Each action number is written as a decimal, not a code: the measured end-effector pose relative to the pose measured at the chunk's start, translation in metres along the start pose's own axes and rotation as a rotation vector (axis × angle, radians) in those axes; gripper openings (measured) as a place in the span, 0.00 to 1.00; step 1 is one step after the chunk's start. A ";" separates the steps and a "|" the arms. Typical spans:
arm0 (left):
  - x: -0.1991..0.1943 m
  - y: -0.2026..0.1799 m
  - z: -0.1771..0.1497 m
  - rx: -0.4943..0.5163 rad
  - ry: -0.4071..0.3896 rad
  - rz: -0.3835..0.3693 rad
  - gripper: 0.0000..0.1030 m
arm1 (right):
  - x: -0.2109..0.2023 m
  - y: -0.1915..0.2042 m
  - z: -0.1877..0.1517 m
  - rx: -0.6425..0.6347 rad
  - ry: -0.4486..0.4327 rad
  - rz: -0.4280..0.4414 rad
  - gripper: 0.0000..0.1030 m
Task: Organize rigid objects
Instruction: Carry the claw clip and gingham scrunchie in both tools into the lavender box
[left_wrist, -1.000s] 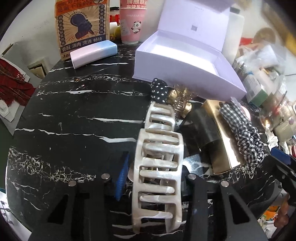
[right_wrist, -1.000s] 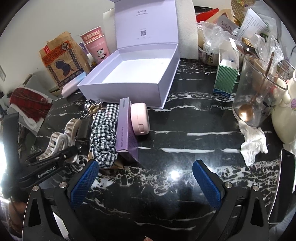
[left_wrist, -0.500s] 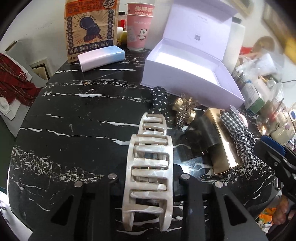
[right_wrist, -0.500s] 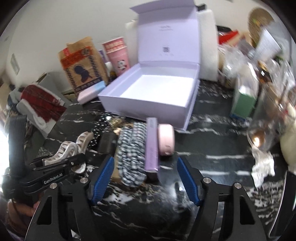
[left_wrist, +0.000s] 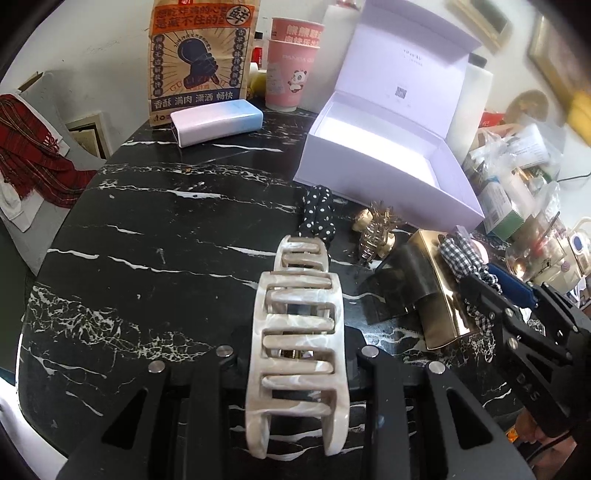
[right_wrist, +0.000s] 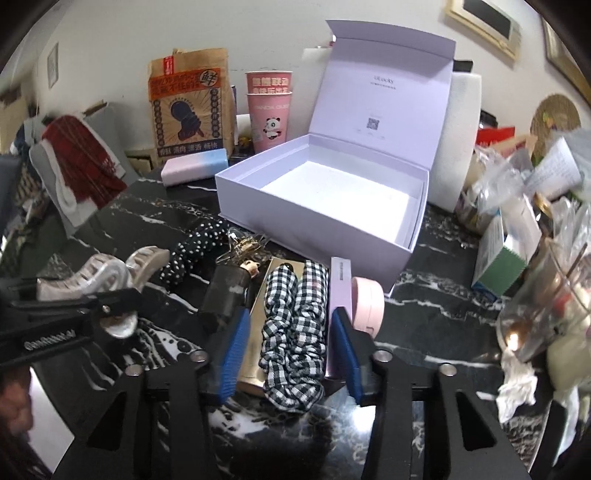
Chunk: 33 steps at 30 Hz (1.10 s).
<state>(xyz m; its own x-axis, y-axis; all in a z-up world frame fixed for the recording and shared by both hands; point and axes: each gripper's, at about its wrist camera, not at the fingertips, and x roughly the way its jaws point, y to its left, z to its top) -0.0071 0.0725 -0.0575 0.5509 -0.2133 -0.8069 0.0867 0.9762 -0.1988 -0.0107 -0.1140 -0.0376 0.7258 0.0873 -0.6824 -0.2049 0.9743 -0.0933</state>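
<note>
Step in hand, judged from the layout: two pickups under way, with the open lavender box at the far side of the desk as the likely destination; the box is empty.

Left gripper: pressed together on the cream claw clip, which lies lengthwise between the jaws. The right wrist view shows the clip carried near the left edge of the desk; whether it is clear of the surface cannot be told.

Right gripper: jaws closing. Between them lie the checked scrunchie and the gold case beneath it; the blue pads do not visibly press on either yet. The lilac slim box and the pink case lie just beside the right-hand pad.

Other items near the front wall of the lavender box: the dotted scrunchie, the gold claw clip and the dark clip.

Next move, left side: carry the cream claw clip over the near wall of the lavender box, lower it inside, then spread the jaws.

Next move, right side: the task names rigid objects, and the scrunchie is soft. Confirm that the closing pads seat on the gold case rather than on cloth alone. Keep the right-hand pad clear of the lilac slim box, or it may be dragged along.
</note>
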 end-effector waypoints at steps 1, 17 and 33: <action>-0.001 0.000 0.000 0.000 -0.003 -0.002 0.29 | 0.001 0.001 0.000 -0.004 -0.002 0.000 0.30; -0.021 -0.005 0.003 0.009 -0.063 -0.028 0.29 | -0.010 -0.004 -0.001 0.027 -0.045 0.033 0.21; -0.034 -0.041 0.020 0.102 -0.085 -0.062 0.29 | -0.039 -0.012 -0.003 0.065 -0.071 0.066 0.21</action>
<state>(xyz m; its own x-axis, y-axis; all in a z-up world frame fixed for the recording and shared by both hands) -0.0130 0.0409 -0.0110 0.6099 -0.2738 -0.7437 0.2046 0.9610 -0.1860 -0.0390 -0.1298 -0.0120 0.7574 0.1641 -0.6320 -0.2128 0.9771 -0.0013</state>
